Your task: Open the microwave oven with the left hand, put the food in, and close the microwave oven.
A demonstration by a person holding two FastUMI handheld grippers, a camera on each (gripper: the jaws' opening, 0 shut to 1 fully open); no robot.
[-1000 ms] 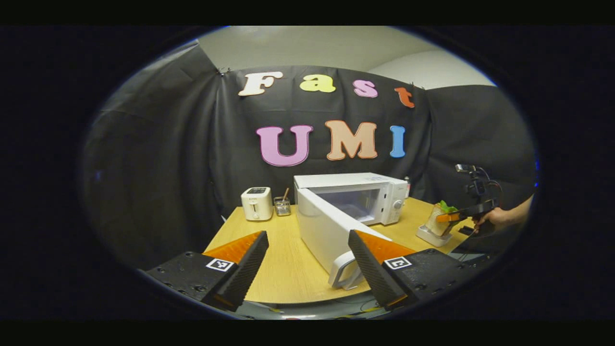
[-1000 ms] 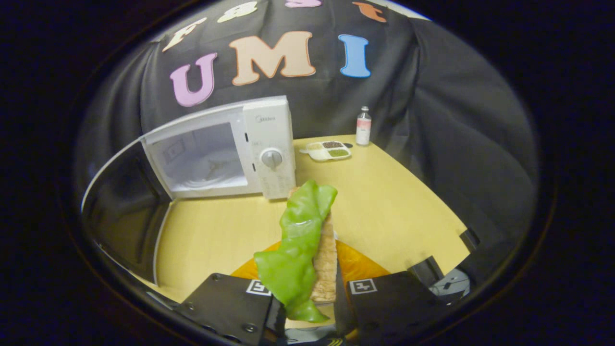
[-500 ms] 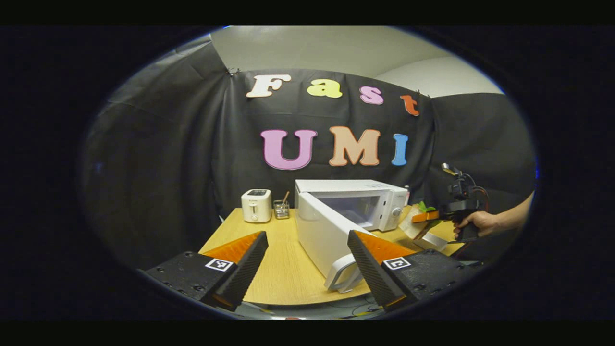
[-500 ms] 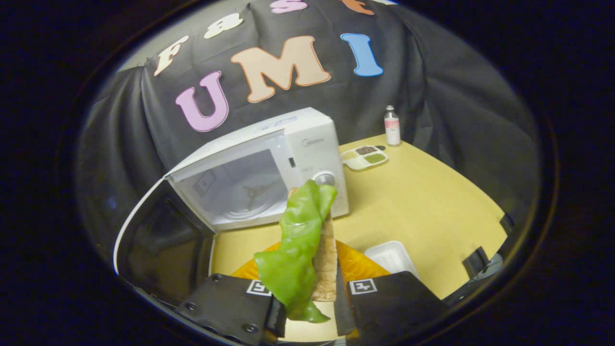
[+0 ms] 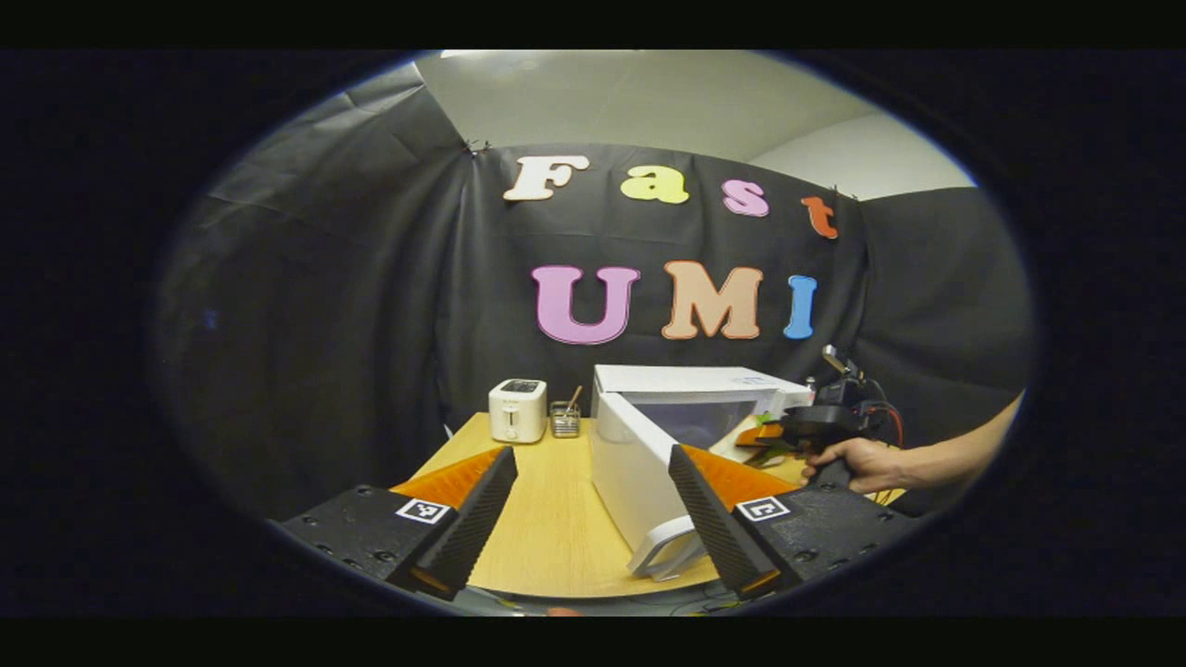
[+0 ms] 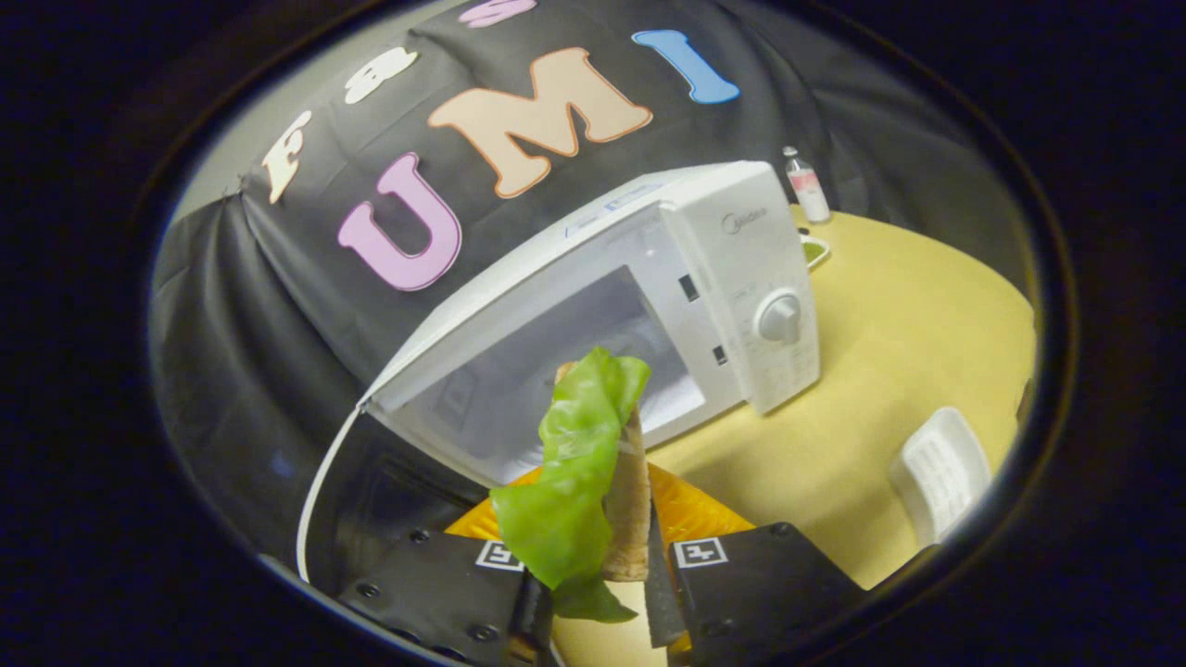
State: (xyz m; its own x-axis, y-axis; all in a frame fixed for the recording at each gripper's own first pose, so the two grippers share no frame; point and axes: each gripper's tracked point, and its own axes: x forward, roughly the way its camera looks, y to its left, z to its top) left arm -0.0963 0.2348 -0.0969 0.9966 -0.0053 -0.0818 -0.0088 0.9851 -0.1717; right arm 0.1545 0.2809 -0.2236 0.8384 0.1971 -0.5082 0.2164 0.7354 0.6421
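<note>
My right gripper [image 6: 593, 593] pinches one sandwich [image 6: 593, 463] just before the one microwave [image 6: 741, 269], whose door [image 5: 639, 472] stands open. My left gripper [image 5: 588, 519] hangs wide and empty. One toaster [image 5: 517, 410], one white tray [image 6: 940, 472], one bottle [image 6: 808, 185].

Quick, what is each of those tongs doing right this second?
Left tongs: open, holding nothing, near the microwave door.
Right tongs: closed on the sandwich.
</note>
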